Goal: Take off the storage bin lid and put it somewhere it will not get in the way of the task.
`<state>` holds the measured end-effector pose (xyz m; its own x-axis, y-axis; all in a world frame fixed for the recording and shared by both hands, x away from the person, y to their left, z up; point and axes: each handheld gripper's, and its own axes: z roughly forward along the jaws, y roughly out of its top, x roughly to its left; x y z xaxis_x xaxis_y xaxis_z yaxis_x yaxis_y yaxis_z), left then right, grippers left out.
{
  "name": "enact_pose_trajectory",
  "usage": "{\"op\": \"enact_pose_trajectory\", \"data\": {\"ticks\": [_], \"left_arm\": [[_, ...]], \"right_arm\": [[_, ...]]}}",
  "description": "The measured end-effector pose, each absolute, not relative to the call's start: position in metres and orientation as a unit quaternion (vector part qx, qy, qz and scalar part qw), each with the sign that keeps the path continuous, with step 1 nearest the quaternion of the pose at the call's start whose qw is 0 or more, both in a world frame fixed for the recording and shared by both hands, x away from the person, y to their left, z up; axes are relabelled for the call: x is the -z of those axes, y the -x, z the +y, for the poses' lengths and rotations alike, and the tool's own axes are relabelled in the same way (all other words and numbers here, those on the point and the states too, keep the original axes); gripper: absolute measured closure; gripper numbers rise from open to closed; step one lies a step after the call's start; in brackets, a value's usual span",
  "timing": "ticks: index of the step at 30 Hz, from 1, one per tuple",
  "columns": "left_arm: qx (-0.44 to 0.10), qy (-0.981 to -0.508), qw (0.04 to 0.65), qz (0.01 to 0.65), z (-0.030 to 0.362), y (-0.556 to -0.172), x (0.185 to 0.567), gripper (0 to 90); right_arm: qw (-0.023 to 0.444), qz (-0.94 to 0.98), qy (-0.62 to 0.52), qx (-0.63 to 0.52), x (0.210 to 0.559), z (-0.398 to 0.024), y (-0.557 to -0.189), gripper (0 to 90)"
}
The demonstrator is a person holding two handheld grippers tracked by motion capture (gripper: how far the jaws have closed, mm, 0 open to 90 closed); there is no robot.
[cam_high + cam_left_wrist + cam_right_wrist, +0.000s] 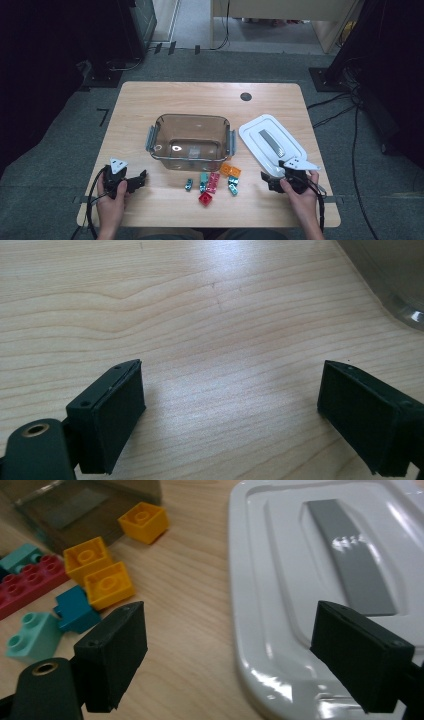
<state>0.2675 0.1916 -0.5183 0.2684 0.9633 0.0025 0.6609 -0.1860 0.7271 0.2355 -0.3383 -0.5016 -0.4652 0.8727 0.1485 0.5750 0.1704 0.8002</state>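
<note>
Right gripper (227,655), jaws spread and empty, hangs over the white lid (320,580), whose long axis runs away from it toward the table's (150,100) far-left.

One clear bin (190,140), one white lid (272,144) — three orange bricks (107,584), two hand-held grippers.
</note>
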Motion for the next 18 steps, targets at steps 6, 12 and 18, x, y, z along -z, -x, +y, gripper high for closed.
{"op": "enact_pose_trajectory", "data": {"ticks": [6, 12, 18], "left_arm": [[-0.24, -0.732, 0.315, 0.554, 0.192, -0.269, 0.518, 11.0], [-0.239, -0.732, 0.315, 0.555, 0.191, -0.27, 0.518, 11.0], [-0.24, -0.732, 0.315, 0.555, 0.191, -0.27, 0.518, 11.0]], "right_arm": [[0.153, 0.751, -0.47, -0.437, 0.503, -0.314, -0.223, 15.1], [0.116, 0.74, -0.465, -0.471, 0.503, -0.296, -0.214, 16.5], [0.102, 0.754, -0.437, -0.48, 0.503, -0.27, -0.206, 16.7]]}}
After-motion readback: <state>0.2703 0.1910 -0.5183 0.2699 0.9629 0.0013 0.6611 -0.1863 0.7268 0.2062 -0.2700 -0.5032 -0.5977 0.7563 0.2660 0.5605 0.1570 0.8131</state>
